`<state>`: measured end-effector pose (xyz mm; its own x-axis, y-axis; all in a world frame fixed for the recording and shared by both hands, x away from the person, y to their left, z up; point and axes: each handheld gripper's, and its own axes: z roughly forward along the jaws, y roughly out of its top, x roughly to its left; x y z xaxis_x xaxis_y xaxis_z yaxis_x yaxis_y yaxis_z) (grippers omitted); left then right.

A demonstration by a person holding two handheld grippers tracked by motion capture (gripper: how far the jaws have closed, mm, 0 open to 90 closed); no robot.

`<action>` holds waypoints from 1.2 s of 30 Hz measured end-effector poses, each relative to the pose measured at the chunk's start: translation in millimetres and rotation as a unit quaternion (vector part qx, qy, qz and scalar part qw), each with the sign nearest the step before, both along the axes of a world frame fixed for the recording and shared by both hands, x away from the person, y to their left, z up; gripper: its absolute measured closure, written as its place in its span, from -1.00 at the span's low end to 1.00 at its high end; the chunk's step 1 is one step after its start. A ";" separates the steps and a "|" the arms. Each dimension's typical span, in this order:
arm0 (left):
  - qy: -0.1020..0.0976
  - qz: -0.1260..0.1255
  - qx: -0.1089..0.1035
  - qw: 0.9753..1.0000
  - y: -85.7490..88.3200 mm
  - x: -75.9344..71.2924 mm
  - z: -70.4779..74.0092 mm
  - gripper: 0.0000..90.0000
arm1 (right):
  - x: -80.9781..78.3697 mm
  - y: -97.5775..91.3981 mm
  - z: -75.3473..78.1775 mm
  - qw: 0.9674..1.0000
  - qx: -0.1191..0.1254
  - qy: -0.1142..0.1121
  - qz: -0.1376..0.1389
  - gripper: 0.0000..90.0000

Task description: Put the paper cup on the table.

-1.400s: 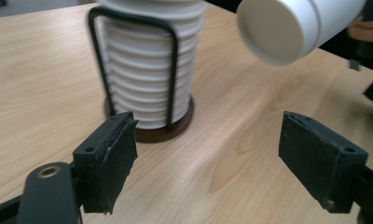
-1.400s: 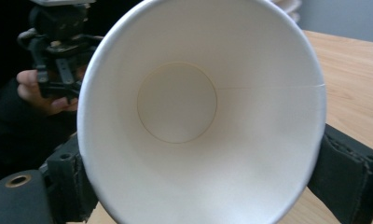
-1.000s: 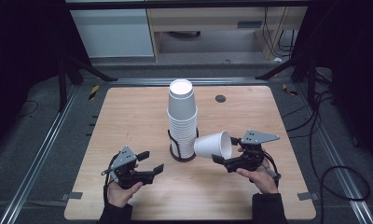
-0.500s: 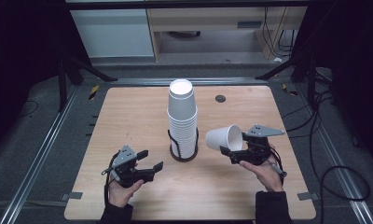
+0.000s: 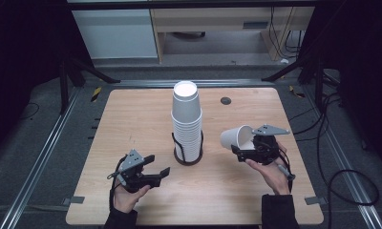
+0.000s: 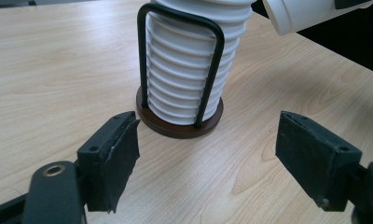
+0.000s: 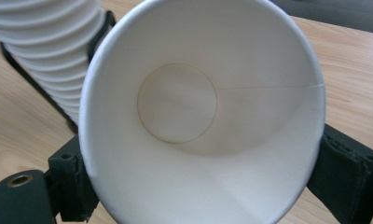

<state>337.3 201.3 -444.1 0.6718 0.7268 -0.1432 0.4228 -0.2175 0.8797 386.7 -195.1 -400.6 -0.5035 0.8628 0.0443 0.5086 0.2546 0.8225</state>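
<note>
Fingers of your right gripper pinch a cup tilted on its side, right of the stack; your left gripper, spread, waits by the worktop's near edge.

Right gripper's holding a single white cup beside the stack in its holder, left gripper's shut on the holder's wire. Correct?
Not quite. The left gripper is open and grips nothing: the left gripper view shows its jaws wide apart, short of the holder. The rest stands: the right gripper holds one white cup beside the stack.
</note>
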 end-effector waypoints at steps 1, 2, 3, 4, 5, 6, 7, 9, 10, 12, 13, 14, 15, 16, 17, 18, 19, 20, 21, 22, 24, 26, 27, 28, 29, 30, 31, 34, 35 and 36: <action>0.002 0.001 -0.001 1.000 -0.5 -0.3 -0.5 -0.55 | 0.2 -0.3 -0.2 1.000 -0.002 0.004 -0.004 -0.76; 0.004 0.000 0.000 1.000 -0.7 -0.4 -0.8 -0.55 | 0.8 -0.9 -0.5 1.000 -0.006 0.003 -0.007 -0.76; 0.004 -0.001 0.001 1.000 -0.9 -0.4 -1.0 -0.55 | 1.4 -1.6 -0.8 1.000 -0.011 0.003 -0.011 -0.76; 0.004 -0.001 0.003 1.000 -1.0 -0.4 -0.8 -0.55 | 1.8 -2.0 -1.0 1.000 -0.015 0.006 -0.017 -0.76; 0.004 -0.001 0.003 1.000 -0.9 -0.4 -0.4 -0.55 | 2.4 -2.6 -1.1 1.000 -0.018 0.005 -0.019 -0.76; 0.003 -0.001 0.001 1.000 -0.6 -0.4 -0.2 -0.55 | 3.0 -2.8 -1.3 1.000 -0.017 0.007 -0.021 -0.76; 0.005 -0.001 0.000 1.000 -0.3 -0.4 0.1 -0.55 | 3.6 -3.0 -1.7 0.999 -0.020 0.009 -0.024 -0.76; 0.004 0.000 0.002 1.000 0.6 -0.6 0.5 -0.55 | 5.3 -2.6 -2.2 0.999 -0.028 0.013 -0.029 -0.76; 0.005 0.001 0.001 1.000 1.1 -0.6 0.6 -0.55 | 6.1 -2.4 -2.3 0.999 -0.034 0.013 -0.033 -0.76; 0.006 0.001 0.001 1.000 2.1 -0.5 0.5 -0.55 | 7.9 -1.4 -2.1 0.998 -0.042 0.017 -0.041 -0.76; 0.006 0.002 0.001 1.000 2.4 -0.6 0.5 -0.55 | 9.0 -1.0 -1.7 0.998 -0.046 0.018 -0.042 -0.76; 0.006 0.002 0.001 1.000 2.4 -0.6 0.5 -0.55 | 10.0 -0.5 -1.0 0.998 -0.049 0.019 -0.045 -0.76; 0.007 0.003 0.000 1.000 3.0 -0.4 0.2 -0.55 | 11.6 -0.1 0.0 0.997 -0.059 0.020 -0.051 -0.76; 0.007 0.003 0.000 1.000 3.0 -0.4 0.2 -0.55 | 12.5 0.2 0.5 0.996 -0.064 0.021 -0.051 -0.76; 0.008 0.004 0.001 1.000 3.4 -0.5 0.1 -0.55 | 13.6 0.9 1.2 0.996 -0.070 0.024 -0.052 -0.76; 0.008 0.004 0.001 1.000 3.4 -0.5 0.1 -0.55 | 14.5 1.4 2.0 0.995 -0.075 0.026 -0.054 -0.76; 0.010 0.004 0.000 1.000 3.9 -0.3 -0.3 -0.55 | 15.6 1.5 2.7 0.995 -0.082 0.032 -0.055 -0.76; 0.010 0.004 0.001 1.000 4.0 -0.3 -0.4 -0.55 | 16.1 1.9 2.9 0.994 -0.084 0.035 -0.057 -0.76; 0.010 0.004 0.001 1.000 4.1 -0.4 -0.5 -0.55 | 17.1 1.8 3.1 0.994 -0.088 0.039 -0.058 -0.76; 0.010 0.004 0.001 1.000 4.2 -0.3 -0.6 -0.55 | 18.0 1.6 3.1 0.993 -0.093 0.044 -0.061 -0.76; 0.010 0.004 0.002 1.000 4.1 -0.3 -0.7 -0.55 | 18.8 1.3 2.8 0.992 -0.100 0.047 -0.064 -0.76; 0.011 0.002 0.002 1.000 4.1 -0.3 -0.9 -0.55 | 20.7 1.2 1.0 0.990 -0.111 0.060 -0.065 -0.76; 0.011 0.003 0.003 1.000 4.1 -0.3 -1.1 -0.55 | 21.0 1.9 0.2 0.989 -0.116 0.064 -0.068 -0.76; 0.011 0.003 0.003 1.000 4.4 -0.3 -1.1 -0.55 | 21.6 2.1 -0.8 0.988 -0.120 0.068 -0.068 -0.77; 0.012 0.003 0.002 1.000 4.7 -0.7 -1.2 -0.55 | 22.3 2.4 -1.6 0.988 -0.122 0.073 -0.067 -0.77; 0.012 0.003 0.003 1.000 5.2 -0.9 -1.3 -0.55 | 23.0 2.9 -2.5 0.987 -0.123 0.077 -0.065 -0.77; 0.012 0.003 0.003 1.000 5.6 -1.0 -1.6 -0.55 | 23.8 3.5 -3.2 0.987 -0.125 0.082 -0.066 -0.77; 0.013 0.005 0.001 1.000 6.6 -0.8 -2.2 -0.55 | 26.5 4.5 -4.1 0.984 -0.135 0.095 -0.066 -0.77; 0.014 0.005 0.000 1.000 7.2 -0.6 -2.7 -0.55 | 27.6 4.8 -4.0 0.983 -0.138 0.101 -0.066 -0.77; 0.014 0.005 0.000 1.000 7.1 -0.6 -2.9 -0.55 | 28.6 4.9 -3.4 0.982 -0.142 0.107 -0.065 -0.77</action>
<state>336.7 208.4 -446.9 0.6596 0.7339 -0.1622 0.4504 -0.2131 0.8670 415.3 -190.2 -404.1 -0.3941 0.9120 -0.1138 0.7053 0.3795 0.5988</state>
